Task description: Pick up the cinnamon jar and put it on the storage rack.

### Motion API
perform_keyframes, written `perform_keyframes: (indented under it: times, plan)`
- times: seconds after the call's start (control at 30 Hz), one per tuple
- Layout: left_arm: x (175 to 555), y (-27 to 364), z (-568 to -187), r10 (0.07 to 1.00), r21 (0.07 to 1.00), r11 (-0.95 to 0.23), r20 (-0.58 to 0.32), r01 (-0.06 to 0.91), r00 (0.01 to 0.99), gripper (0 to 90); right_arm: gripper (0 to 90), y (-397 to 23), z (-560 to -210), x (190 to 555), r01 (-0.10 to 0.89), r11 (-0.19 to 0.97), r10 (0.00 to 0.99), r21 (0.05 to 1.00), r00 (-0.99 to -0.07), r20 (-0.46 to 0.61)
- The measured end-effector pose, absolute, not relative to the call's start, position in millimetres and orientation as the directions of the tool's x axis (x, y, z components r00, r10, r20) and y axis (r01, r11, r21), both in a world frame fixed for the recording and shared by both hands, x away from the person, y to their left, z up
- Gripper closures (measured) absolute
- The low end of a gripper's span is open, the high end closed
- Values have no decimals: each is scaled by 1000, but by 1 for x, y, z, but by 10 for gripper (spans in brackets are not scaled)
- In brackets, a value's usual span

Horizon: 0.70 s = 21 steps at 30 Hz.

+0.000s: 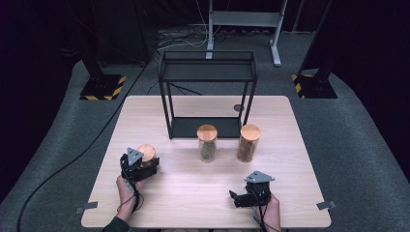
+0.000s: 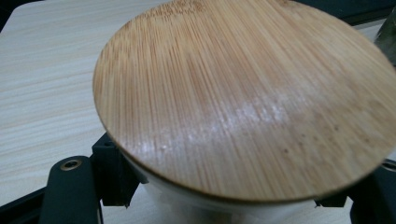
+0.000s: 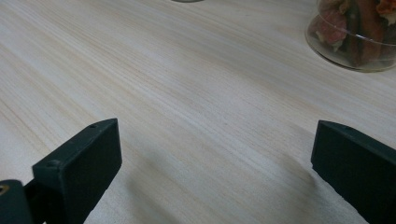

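Jar [image 1: 146,153]: stood at table's [image 1: 203,193] left front, pinched by left gripper [image 1: 140,166]. Right gripper [image 1: 240,197]: jaws spread, idle. Step: grasp made. Next, likely: level lift toward rack [image 1: 208,72].

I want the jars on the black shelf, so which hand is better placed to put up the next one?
Left. The left gripper is already shut on the jar with the bamboo lid, while the right gripper stands open over bare table, holding nothing, short of the other jars.
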State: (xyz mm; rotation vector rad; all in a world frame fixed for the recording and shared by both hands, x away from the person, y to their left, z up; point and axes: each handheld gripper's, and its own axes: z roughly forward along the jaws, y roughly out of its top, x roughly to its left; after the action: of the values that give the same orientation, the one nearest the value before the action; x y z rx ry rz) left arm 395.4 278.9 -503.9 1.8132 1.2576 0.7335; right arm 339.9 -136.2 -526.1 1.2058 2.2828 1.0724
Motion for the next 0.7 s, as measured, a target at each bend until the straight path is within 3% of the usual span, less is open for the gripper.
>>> perform_keyframes:
  times: [0.7]
  plan:
    - [404,267,-495,924,860,-216,27,462,380,257,11,-136,-526,340,550,359,813,754,-581,37]
